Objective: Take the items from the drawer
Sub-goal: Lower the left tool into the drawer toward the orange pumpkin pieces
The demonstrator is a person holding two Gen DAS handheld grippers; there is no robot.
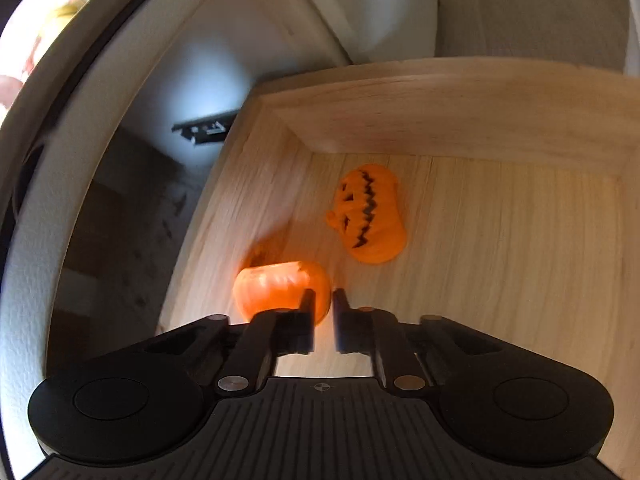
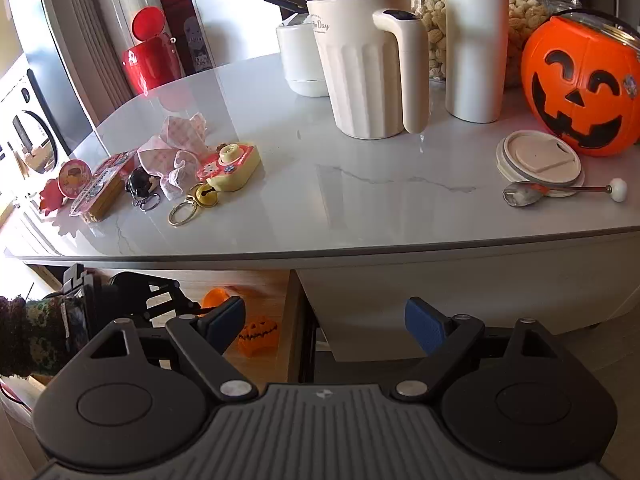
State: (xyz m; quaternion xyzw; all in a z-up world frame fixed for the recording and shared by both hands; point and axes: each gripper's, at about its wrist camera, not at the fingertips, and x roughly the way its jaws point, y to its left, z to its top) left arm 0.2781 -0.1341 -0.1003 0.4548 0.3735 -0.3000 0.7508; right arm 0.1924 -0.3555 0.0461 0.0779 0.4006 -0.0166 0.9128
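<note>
Black, my left gripper has its fingers drawn almost together, only a thin slit between the tips, and nothing sits in that slit. The small orange pumpkin piece lies just beside and behind my left finger, blurred, so I cannot tell whether the finger touches it. It rests on the pale wood floor of the open drawer, close to the drawer's left wall. A second toy, a flat orange jack-o'-lantern with a jagged black mouth, lies further in, apart from the first and well short of the drawer's back wall.

Only the left wrist view looks down into the drawer this closely. The right wrist view shows a narrow slice of it below the counter edge, with the jack-o'-lantern and my left gripper reaching in, a dark knitted sleeve behind it.

My right gripper stands with its blue-padded fingers wide apart and empty, hanging in front of the closed white drawer front.

What that view alone gives is the grey marble counter: a cream ribbed jug, a large orange pumpkin bucket, a round lid with a spoon touching it, and at the left a toy camera, a bell keyring and a crumpled pink cloth.
</note>
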